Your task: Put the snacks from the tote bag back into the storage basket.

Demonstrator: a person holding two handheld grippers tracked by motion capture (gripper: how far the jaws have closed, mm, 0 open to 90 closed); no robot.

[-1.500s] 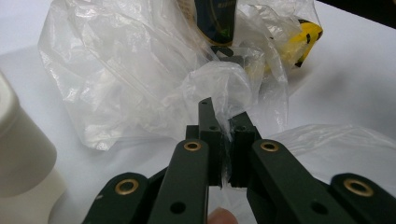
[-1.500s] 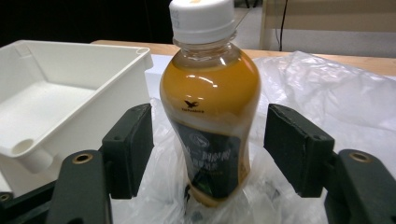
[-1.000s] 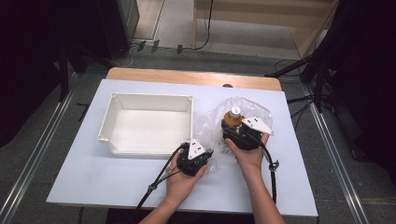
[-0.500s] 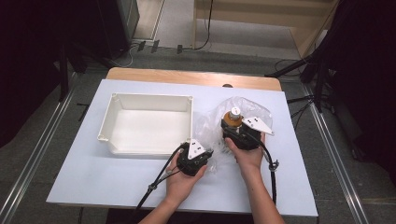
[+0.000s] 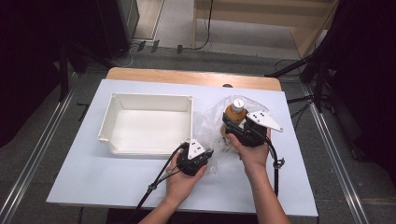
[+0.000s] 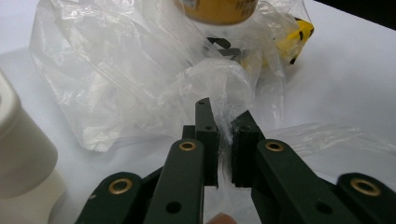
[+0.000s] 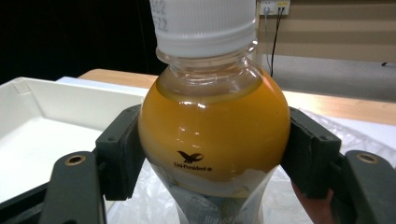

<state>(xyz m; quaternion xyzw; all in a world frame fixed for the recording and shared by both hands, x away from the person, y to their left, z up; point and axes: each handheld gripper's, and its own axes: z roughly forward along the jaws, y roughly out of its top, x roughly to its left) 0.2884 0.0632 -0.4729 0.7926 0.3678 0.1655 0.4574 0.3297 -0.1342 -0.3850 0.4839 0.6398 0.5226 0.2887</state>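
An orange juice bottle point(image 7: 210, 135) with a white cap point(image 5: 237, 104) stands upright over a crumpled clear plastic bag point(image 6: 140, 79) on the white table. My right gripper point(image 5: 236, 125) is shut on the bottle, its jaws pressing the rounded shoulder from both sides. My left gripper point(image 5: 205, 154), near the table's front, is shut on the bag's edge point(image 6: 227, 135), a thin film pinched between its black pads. The bottle's lower part point(image 6: 217, 9) and a yellow-black label point(image 6: 294, 39) show through the bag in the left gripper view.
A white rectangular tray point(image 5: 107, 122) sits left of the bag, its rim close to the left gripper. The table's wooden far edge point(image 5: 187, 77) lies beyond. Cables trail from both grippers toward the front edge.
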